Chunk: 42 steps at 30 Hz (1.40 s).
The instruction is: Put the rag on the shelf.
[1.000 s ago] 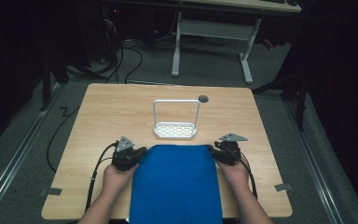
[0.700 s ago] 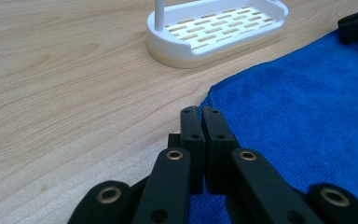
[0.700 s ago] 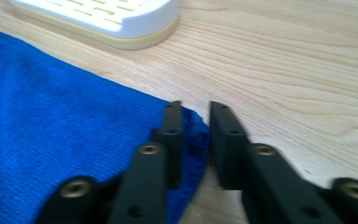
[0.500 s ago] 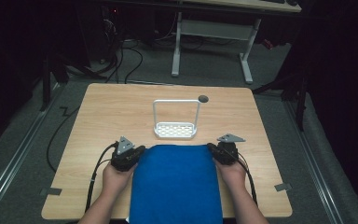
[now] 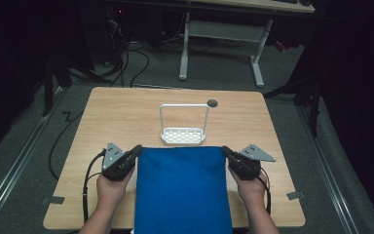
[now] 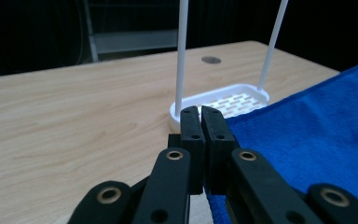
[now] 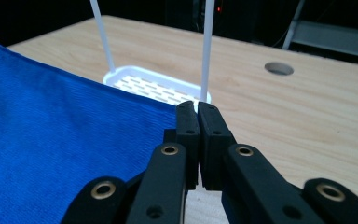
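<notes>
A blue cloth (image 5: 182,189) lies flat at the near edge of a wooden table (image 5: 126,112), hanging over that edge between a person's two hands. The left gripper (image 5: 135,151) sits at the cloth's far left corner and the right gripper (image 5: 225,152) at its far right corner, each with its jaws pressed together; in the gripper views the tips meet right at the cloth's hem, and they appear to pinch the fabric, though the contact itself is hidden beneath the jaws. Just beyond the cloth's far edge, near the table's middle, stands a white slotted tray (image 5: 183,136) with a tall wire handle. A round cable hole (image 5: 212,103) marks the surface toward the far edge.
</notes>
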### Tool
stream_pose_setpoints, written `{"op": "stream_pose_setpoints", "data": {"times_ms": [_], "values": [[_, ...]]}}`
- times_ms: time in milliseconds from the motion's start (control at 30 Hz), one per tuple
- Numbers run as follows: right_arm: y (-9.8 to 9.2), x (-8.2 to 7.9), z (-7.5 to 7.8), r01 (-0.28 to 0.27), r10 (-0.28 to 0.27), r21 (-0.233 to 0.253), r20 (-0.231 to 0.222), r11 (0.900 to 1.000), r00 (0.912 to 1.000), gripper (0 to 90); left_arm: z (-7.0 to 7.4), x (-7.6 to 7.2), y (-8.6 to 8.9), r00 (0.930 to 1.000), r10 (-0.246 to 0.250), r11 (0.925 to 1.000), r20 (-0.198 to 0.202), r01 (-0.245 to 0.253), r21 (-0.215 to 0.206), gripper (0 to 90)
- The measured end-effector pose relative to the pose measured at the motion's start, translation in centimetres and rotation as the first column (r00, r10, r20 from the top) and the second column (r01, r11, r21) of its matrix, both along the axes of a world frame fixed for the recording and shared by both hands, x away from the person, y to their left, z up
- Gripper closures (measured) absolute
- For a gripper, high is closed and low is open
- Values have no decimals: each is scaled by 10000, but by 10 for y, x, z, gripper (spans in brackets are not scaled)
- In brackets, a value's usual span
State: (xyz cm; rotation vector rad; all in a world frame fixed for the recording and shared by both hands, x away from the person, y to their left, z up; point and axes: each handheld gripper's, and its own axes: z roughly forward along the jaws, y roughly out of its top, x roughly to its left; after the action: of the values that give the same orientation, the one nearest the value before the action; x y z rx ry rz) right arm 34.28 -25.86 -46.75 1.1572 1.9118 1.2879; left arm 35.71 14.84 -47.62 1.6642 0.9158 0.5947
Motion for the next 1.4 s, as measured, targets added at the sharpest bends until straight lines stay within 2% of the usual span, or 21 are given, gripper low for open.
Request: {"op": "stream_pose_setpoints", "data": {"times_ms": [100, 300, 400, 533, 667, 833, 1067, 1133, 1267, 1400], "values": [[-2, -3, 6, -3, -1, 138, 255, 9999, 9997, 887, 6, -4, 2, 9998, 34, 9998, 206, -30, -202, 889], [1, -10, 23, -84, 54, 355, 830, 9993, 9965, 887, 21, -10, 1, 9974, -26, 9994, 716, 51, -344, 890], [4, -13, 31, -153, 116, 315, 1142, 9994, 9934, 888, 28, -8, 0, 9961, -3, 9989, 885, 44, -463, 890], [5, -15, 44, -207, 134, 469, 1492, 9987, 9887, 888, 39, -5, -1, 9931, 94, 9980, 1172, -20, -633, 890], [5, -14, 58, -174, 40, 737, 1779, 9971, 9840, 888, 51, -3, -2, 9910, 70, 9981, 1339, 12, -611, 890], [2, -12, 78, -193, -13, 958, 2107, 9952, 9776, 888, 69, 0, 0, 9847, 79, 9980, 1741, 32, -638, 891], [4, -7, 102, -230, -6, 866, 2626, 9960, 9649, 888, 94, 5, 2, 9734, 201, 9973, 2283, -32, -739, 892], [5, -7, 107, -254, -9, 916, 2762, 9955, 9611, 889, 99, 6, 3, 9702, 250, 9966, 2411, -51, -828, 891], [9, -7, 118, -320, 21, 908, 3114, 9954, 9503, 888, 108, 8, 4, 9635, 306, 9972, 2658, -112, -740, 891], [10, -5, 127, -261, -77, 974, 3319, 9949, 9433, 889, 115, 10, 6, 9608, 430, 9960, 2740, -197, -873, 892]]}}
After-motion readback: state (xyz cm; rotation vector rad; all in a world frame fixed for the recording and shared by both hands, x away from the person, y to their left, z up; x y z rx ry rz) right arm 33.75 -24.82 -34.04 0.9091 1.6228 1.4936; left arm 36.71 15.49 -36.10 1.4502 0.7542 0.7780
